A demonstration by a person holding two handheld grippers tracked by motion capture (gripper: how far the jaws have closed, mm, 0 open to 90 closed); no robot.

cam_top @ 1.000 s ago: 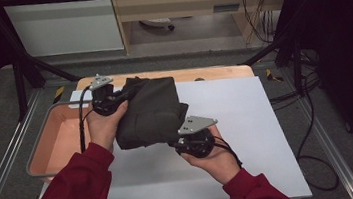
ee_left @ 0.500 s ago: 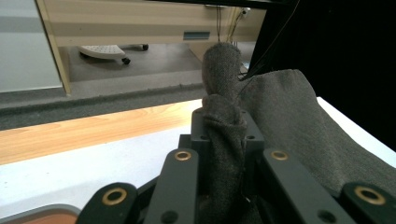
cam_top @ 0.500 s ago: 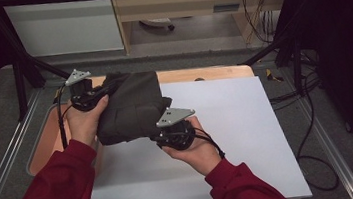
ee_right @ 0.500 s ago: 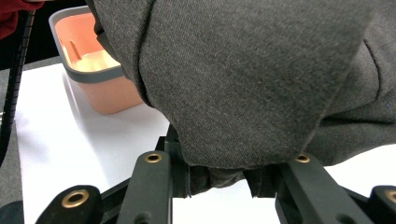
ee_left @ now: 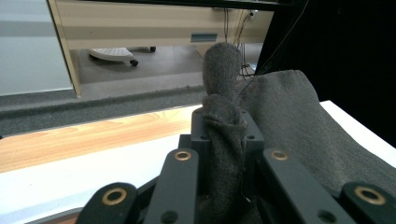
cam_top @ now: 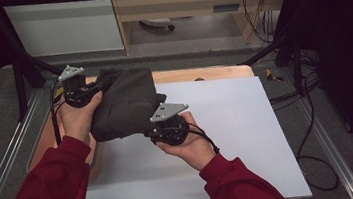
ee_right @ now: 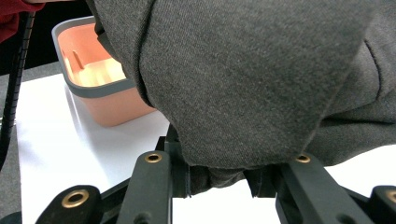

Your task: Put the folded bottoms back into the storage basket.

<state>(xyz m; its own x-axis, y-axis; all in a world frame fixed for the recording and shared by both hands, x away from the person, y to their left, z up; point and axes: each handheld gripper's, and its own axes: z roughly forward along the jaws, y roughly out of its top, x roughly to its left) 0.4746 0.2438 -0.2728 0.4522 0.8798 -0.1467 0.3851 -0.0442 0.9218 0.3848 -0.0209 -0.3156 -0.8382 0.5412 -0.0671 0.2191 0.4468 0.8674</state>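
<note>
Both grippers shifted toward 9 o'clock since earlier, lifting the dark grey cloth (cam_top: 124,103). Left gripper (cam_top: 78,88) pinches a bunched fold, knit texture clear in left gripper view. Right gripper (cam_top: 167,129) clamps its lower edge. Right gripper view reveals an orange bin (ee_right: 100,88), grey-rimmed, on the white surface (cam_top: 227,124).

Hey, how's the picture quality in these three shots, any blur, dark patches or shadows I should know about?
High view: even light on the white sheet, surroundings falling to black at right, and the dark cloth shows little detail. Left gripper view: the cloth is sharp enough to show its weave and the left claw is crisp. Right gripper view: the pink bin is slightly soft and casts a faint shadow on the sheet.
</note>
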